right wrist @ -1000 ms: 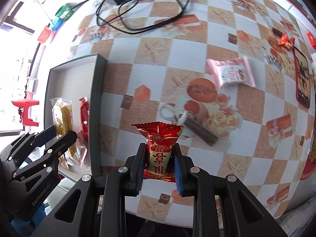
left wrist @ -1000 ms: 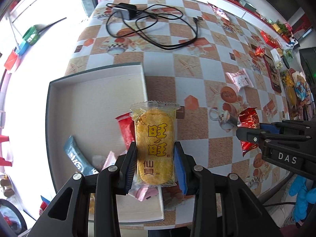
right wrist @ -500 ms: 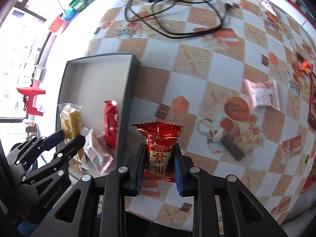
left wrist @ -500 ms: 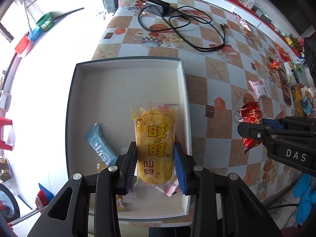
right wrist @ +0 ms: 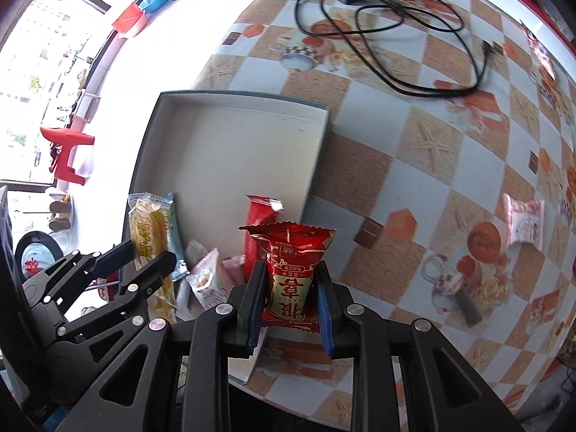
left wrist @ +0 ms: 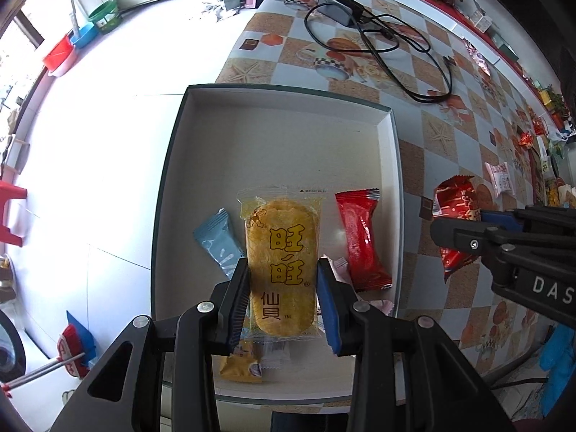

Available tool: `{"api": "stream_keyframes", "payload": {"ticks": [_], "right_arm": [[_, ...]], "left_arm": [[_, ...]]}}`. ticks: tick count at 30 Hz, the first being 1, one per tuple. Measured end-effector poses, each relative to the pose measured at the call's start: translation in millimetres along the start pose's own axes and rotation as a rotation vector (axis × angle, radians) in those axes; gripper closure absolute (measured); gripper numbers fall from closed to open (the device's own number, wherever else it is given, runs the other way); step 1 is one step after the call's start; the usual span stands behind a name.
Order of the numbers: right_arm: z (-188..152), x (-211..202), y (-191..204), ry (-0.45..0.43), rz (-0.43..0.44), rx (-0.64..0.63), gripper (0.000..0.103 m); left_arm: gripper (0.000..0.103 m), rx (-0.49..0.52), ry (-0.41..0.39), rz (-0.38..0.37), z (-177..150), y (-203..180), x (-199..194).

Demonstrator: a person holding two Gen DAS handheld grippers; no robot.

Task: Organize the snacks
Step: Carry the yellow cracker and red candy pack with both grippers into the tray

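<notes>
My left gripper (left wrist: 282,284) is shut on a yellow rice-cracker packet (left wrist: 279,248) and holds it over the grey tray (left wrist: 280,136). In the tray lie a light blue packet (left wrist: 216,241), a long red packet (left wrist: 361,241), a pink packet (left wrist: 340,268) and an orange one (left wrist: 239,369). My right gripper (right wrist: 289,288) is shut on a red snack bag (right wrist: 291,270) above the tray's right rim (right wrist: 316,165). The left gripper and its cracker packet (right wrist: 149,230) show at the left of the right wrist view.
A black charger and cable (left wrist: 381,46) lie at the far side of the checkered table (left wrist: 442,133). A pink-white packet (right wrist: 525,221) lies on the table to the right. More snacks sit along the far right edge (left wrist: 529,140). The tray overhangs the table's left edge.
Both grippers have moved left, each with its packet. The left one now hangs over the tray's middle; the right one has reached the tray's right rim.
</notes>
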State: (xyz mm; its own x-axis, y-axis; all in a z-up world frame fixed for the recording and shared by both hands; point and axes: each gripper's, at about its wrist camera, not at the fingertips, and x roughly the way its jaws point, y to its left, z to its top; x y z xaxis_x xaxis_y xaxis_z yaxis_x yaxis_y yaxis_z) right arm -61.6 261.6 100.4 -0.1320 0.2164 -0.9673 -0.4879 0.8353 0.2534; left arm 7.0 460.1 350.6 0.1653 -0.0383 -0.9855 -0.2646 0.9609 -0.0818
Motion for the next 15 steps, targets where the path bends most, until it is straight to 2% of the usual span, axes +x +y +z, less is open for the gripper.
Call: {"api": "stream_keyframes", "payload": {"ticks": [15], "right_arm": [[22.9,10.7,30.5,0.015,0.001,-0.059,0.076]], "left_arm": [[0.064,-0.034,0.026,-0.012,-1.3,12.0,13.4]]}}
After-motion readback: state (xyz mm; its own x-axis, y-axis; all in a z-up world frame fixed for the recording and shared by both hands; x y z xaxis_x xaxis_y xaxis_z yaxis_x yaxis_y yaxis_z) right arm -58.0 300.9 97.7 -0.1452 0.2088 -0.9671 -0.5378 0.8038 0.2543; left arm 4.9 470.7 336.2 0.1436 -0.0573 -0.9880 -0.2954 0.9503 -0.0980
